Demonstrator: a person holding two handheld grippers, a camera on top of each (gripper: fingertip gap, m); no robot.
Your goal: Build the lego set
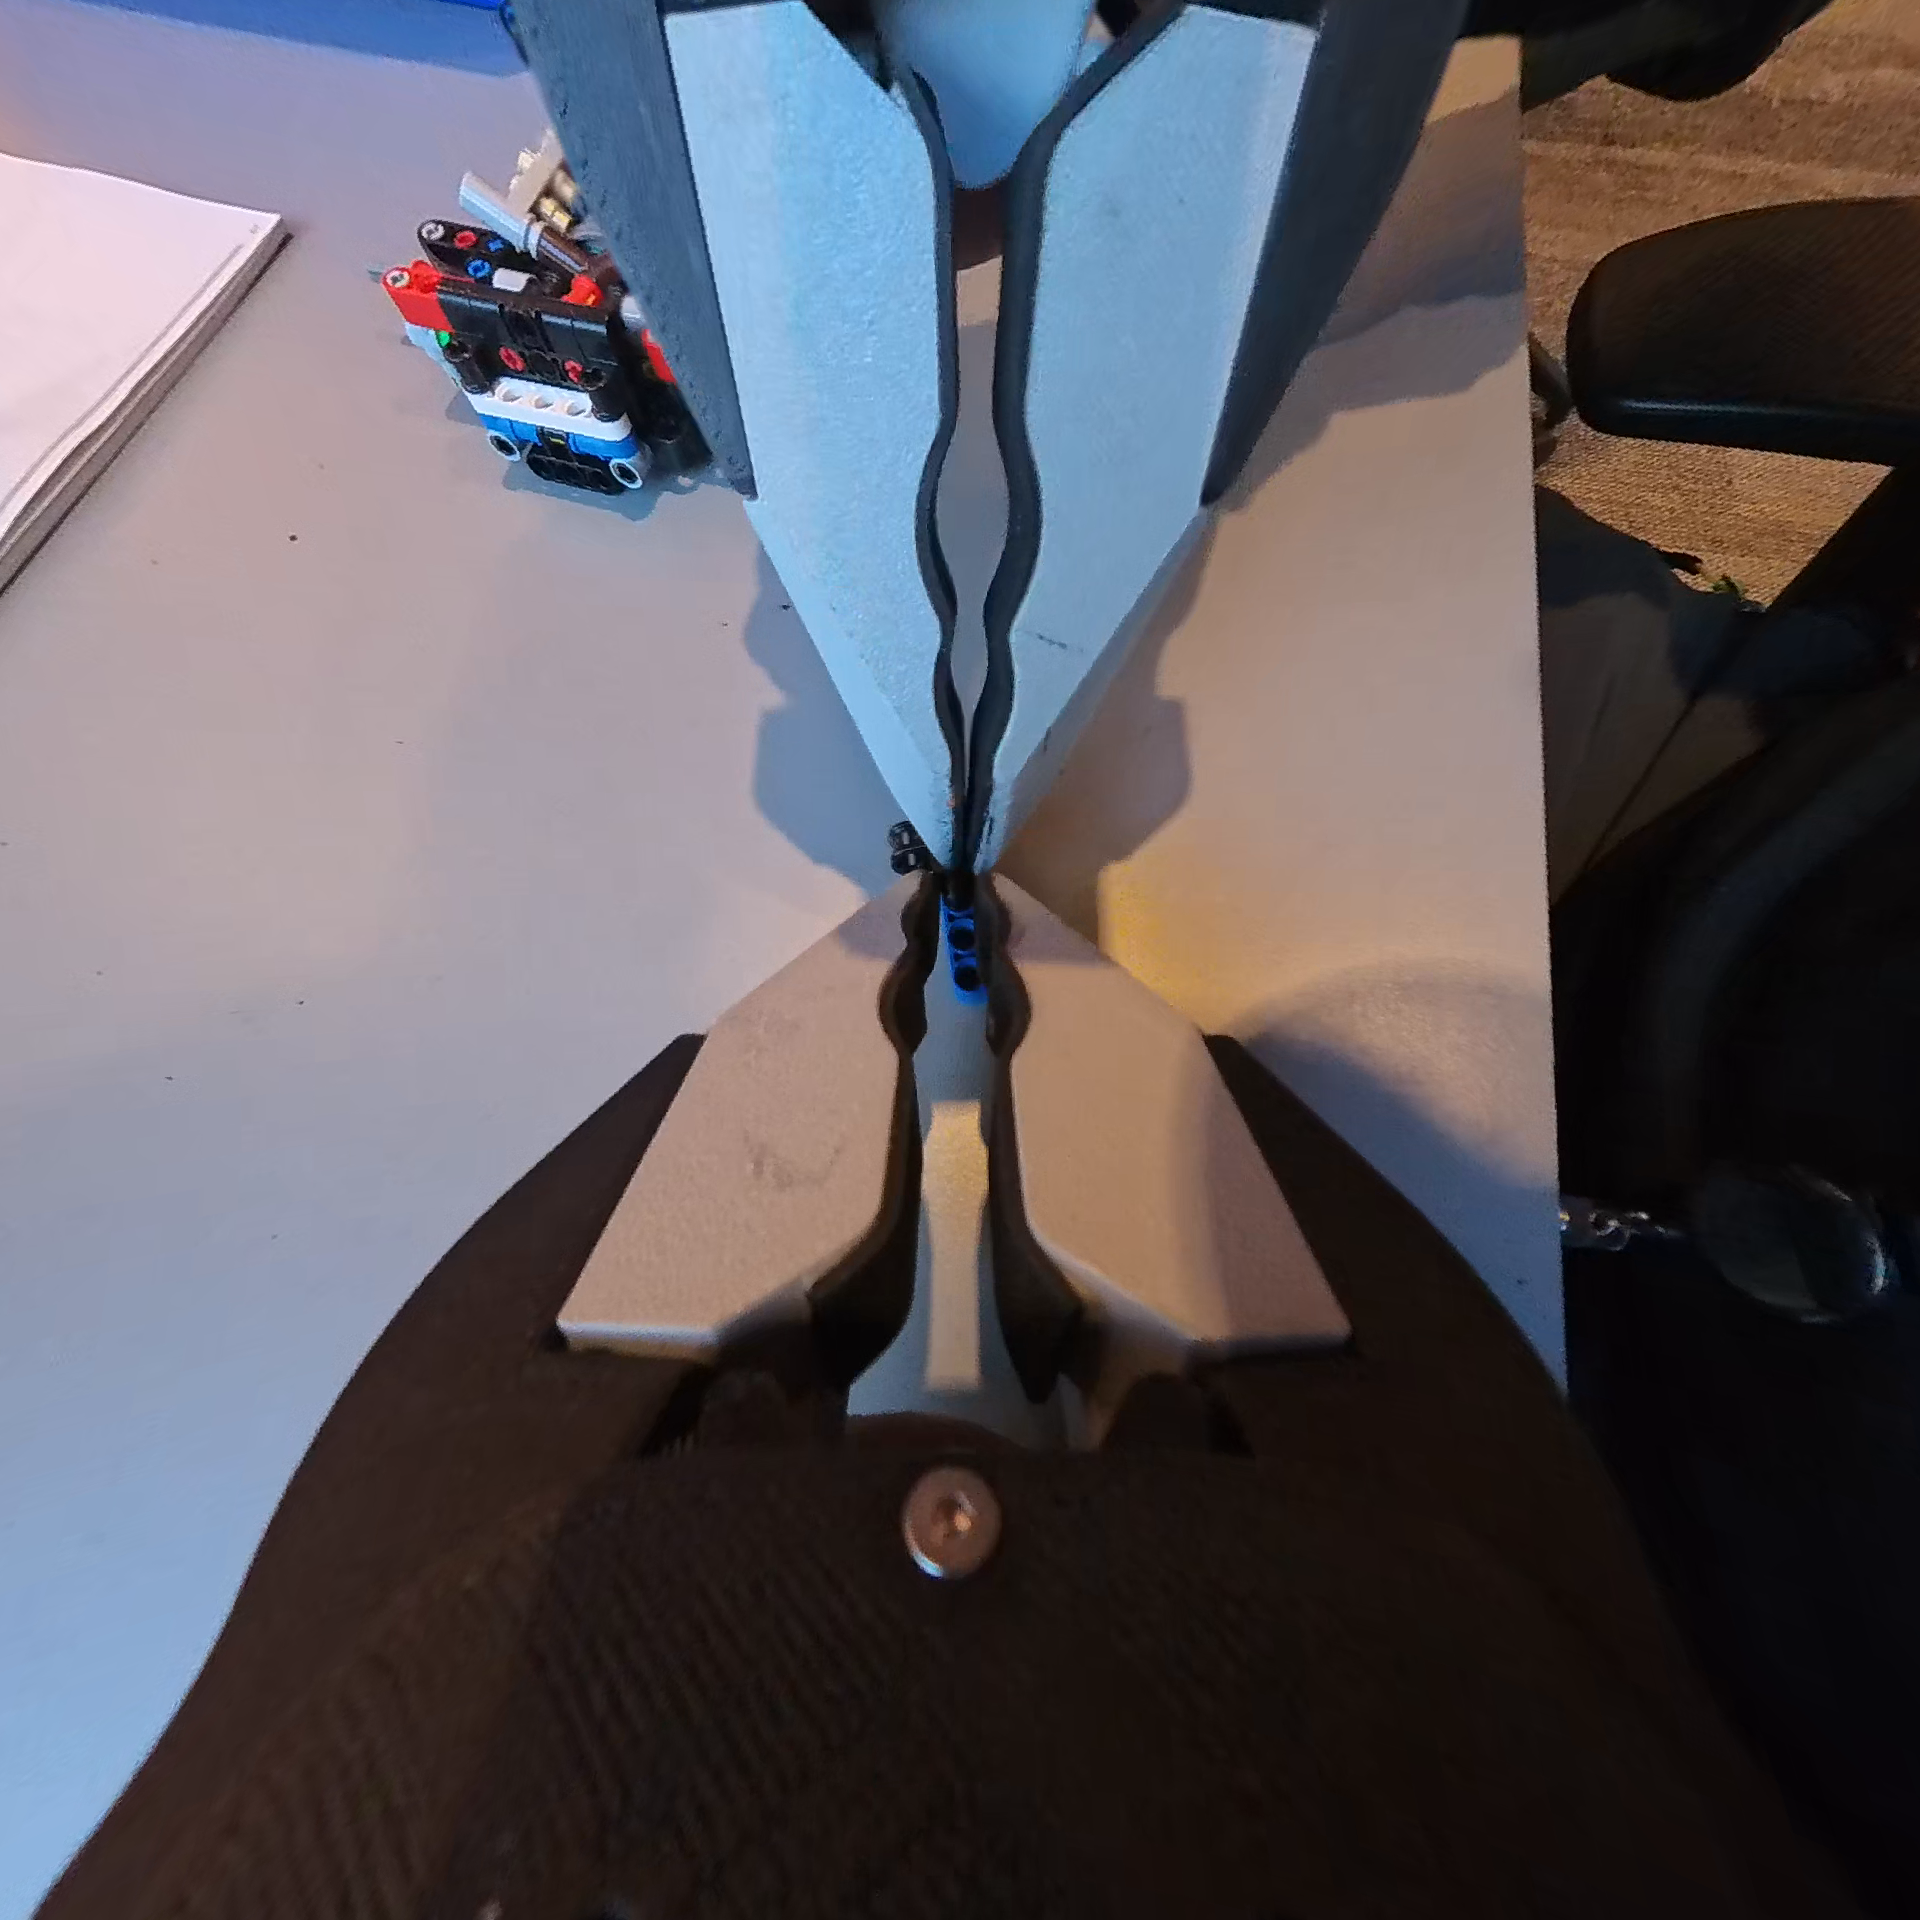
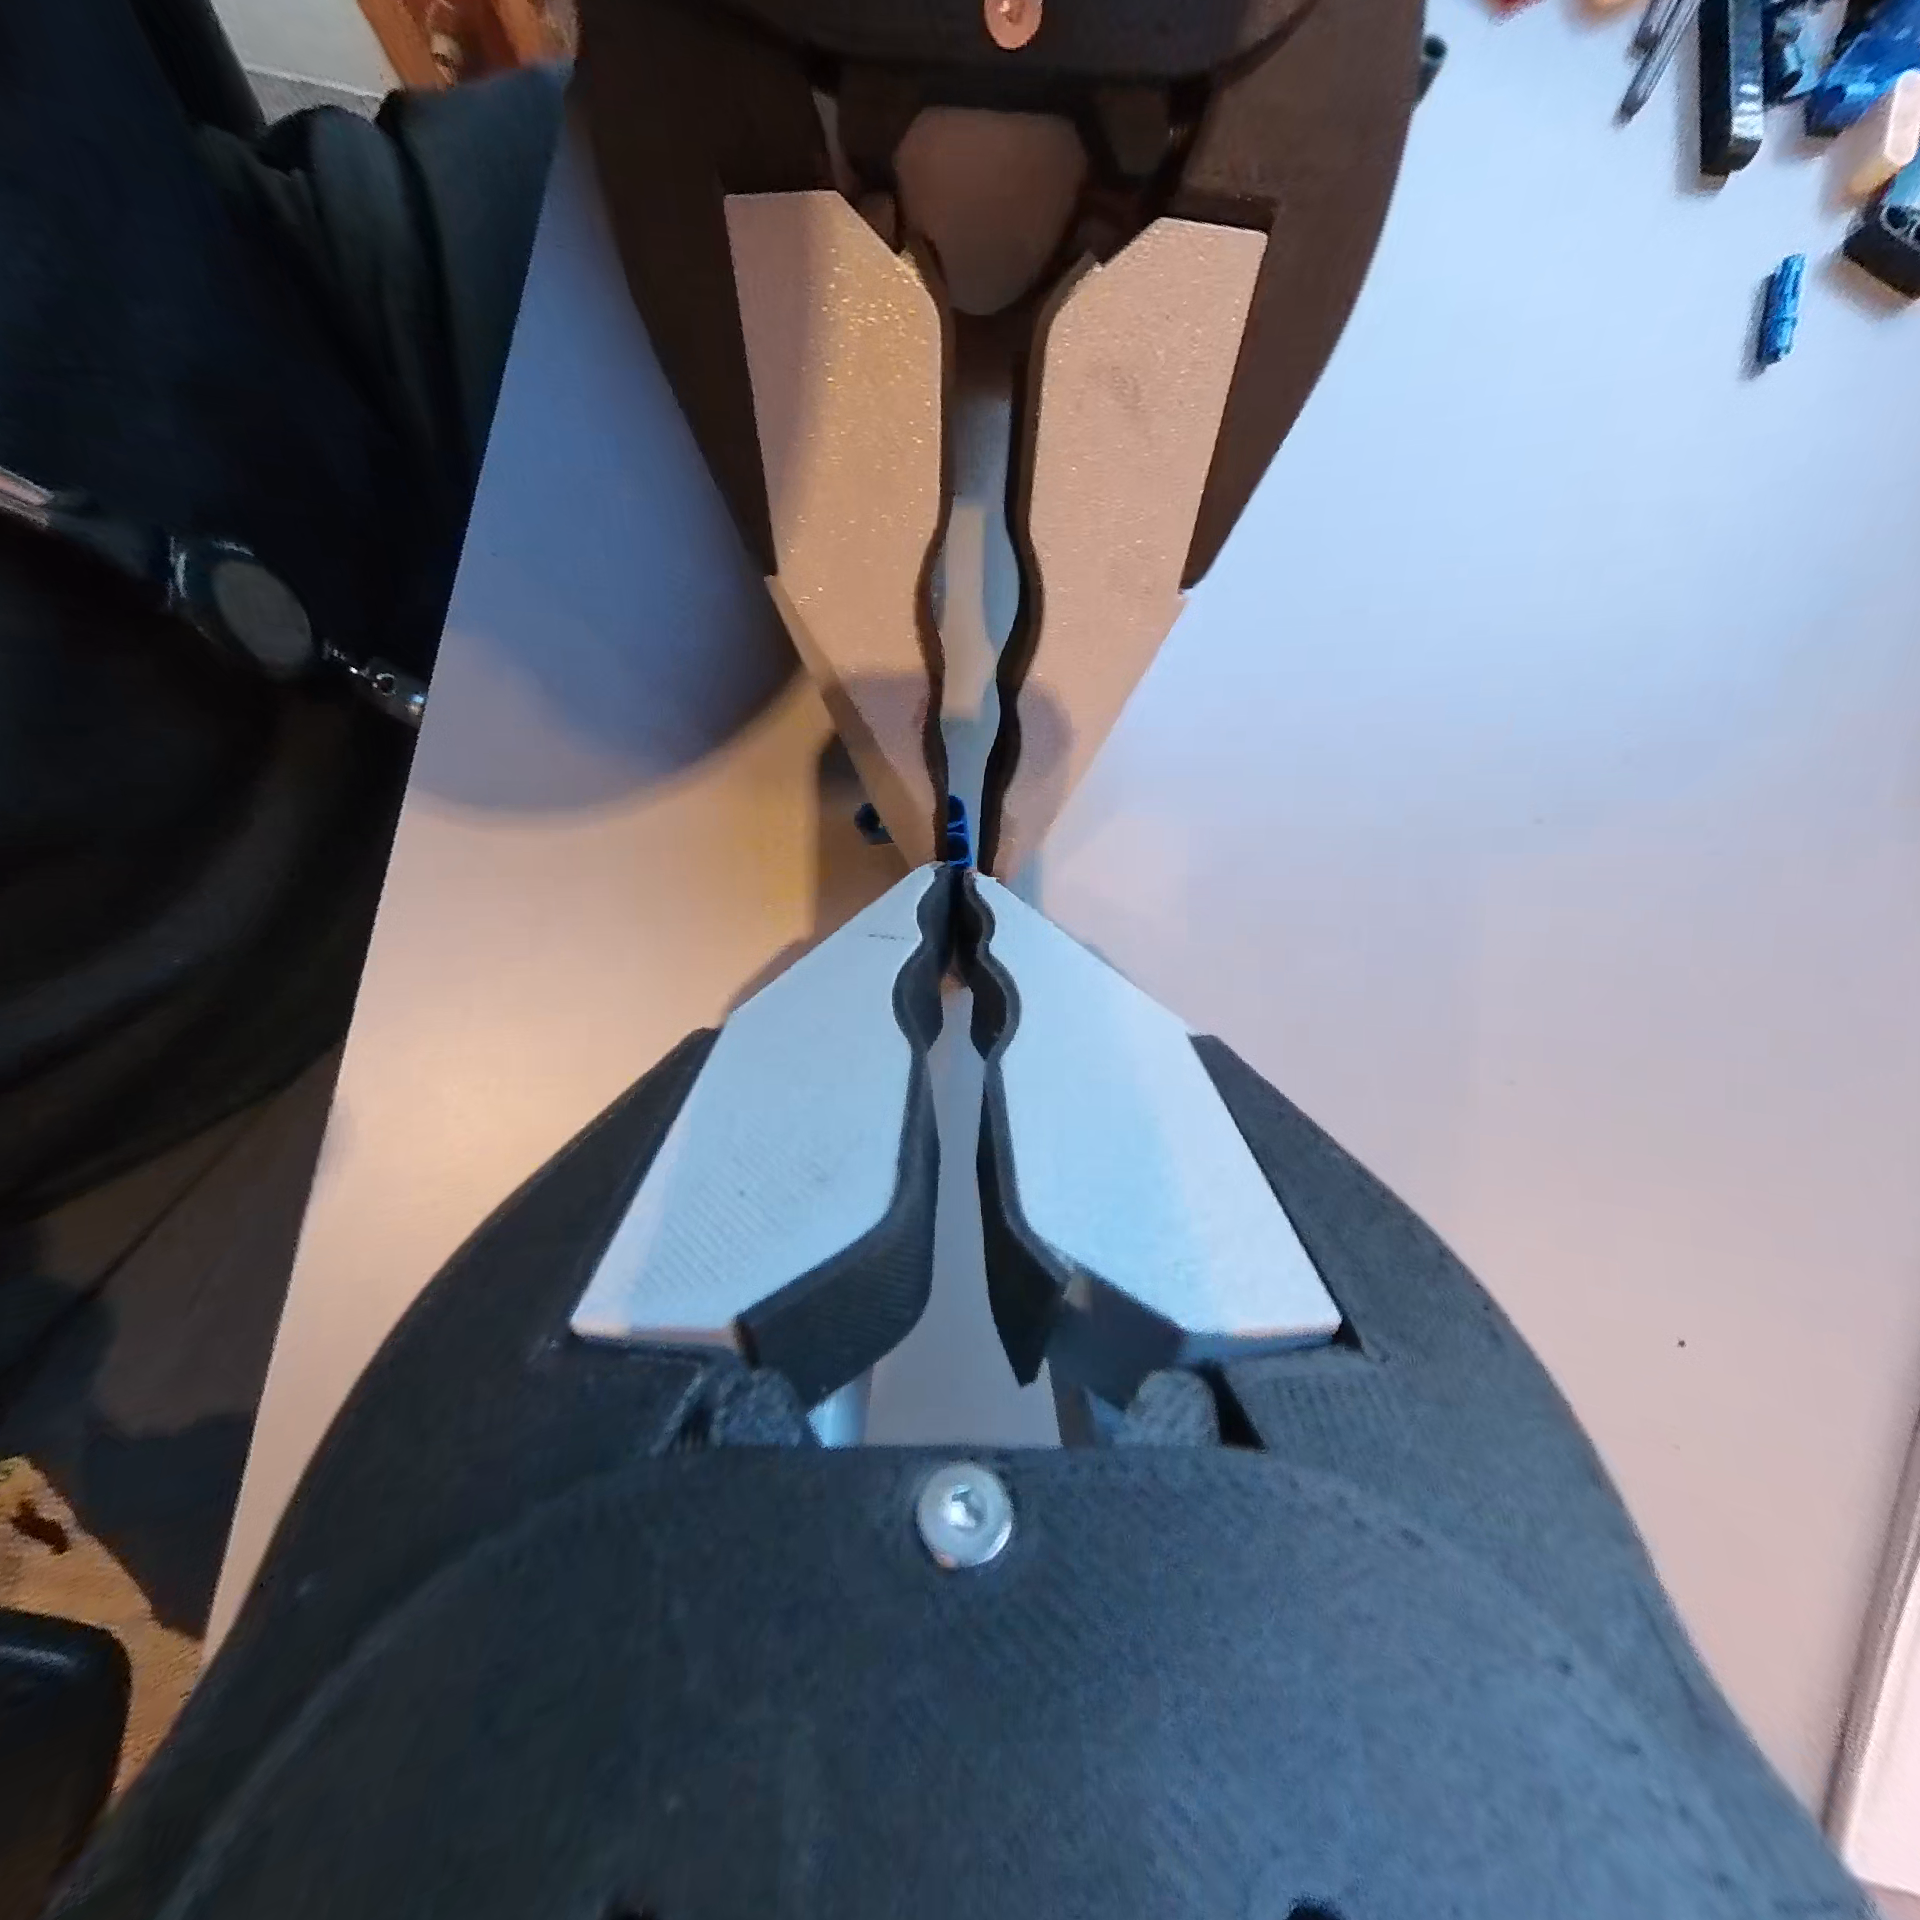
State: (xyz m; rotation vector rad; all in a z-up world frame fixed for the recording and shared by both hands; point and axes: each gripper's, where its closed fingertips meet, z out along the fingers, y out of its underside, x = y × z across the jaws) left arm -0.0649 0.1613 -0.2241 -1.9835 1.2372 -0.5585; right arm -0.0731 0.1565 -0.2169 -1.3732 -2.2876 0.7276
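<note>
Pinching the small blue plastic holed beam above the pale tabletop, the left gripper meets the right gripper, clamped on a tiny black pin; pressing them straight together seems next.

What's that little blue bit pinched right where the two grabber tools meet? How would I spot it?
Start at the grey table and find where the two sets of fingers meet tip to tip. Between the near tool's tips sits the blue beam, a short Lego strip with round holes. It is the only blue piece held off the table; the half-built model stands apart.
</note>
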